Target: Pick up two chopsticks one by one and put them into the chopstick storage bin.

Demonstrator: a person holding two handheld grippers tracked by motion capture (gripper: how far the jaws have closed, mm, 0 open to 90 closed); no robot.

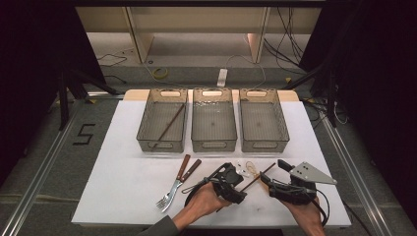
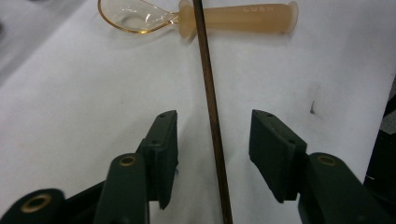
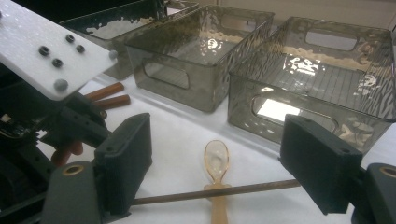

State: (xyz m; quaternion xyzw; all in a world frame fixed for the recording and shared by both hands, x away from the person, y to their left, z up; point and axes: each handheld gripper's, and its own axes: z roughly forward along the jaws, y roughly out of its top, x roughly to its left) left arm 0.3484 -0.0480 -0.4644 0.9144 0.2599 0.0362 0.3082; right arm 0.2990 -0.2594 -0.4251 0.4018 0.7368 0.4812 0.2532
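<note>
1. The left gripper point(image 1: 235, 173) sits near the front edge of the worktop point(image 1: 123, 182), held in the person's left hand point(image 1: 202, 202); its jaws stand apart, released, and in the left gripper view a thin brown chopstick point(image 2: 212, 116) runs between them without touching either pad.
2. The right gripper point(image 1: 278, 172) is just to the right of it, held in the right hand point(image 1: 307, 211), with a grey three-cornered plate point(image 1: 311, 173) on top; its jaws are also spread wide and grasp nothing; in the right gripper view the chopstick point(image 3: 219, 191) lies crosswise on the worktop between them.
3. From above, the chopstick point(image 1: 258, 178) lies slanted between the two grippers.
4. A small amber translucent spoon point(image 2: 196, 17) lies under the chopstick, which crosses it where bowl meets handle; in the right gripper view the spoon's point(image 3: 217, 168) bowl points toward the bins.
5. Left of the left gripper, two forks point(image 1: 176, 186) with brown handles lie side by side, tines toward the front edge.
6. Along the rear of the worktop stand three smoky clear plastic bins in a row; the left bin point(image 1: 147, 129) holds a second chopstick point(image 1: 168, 125) lying diagonally; the middle bin point(image 1: 195, 132) and the right bin point(image 1: 284, 129) follow toward the right edge.
</note>
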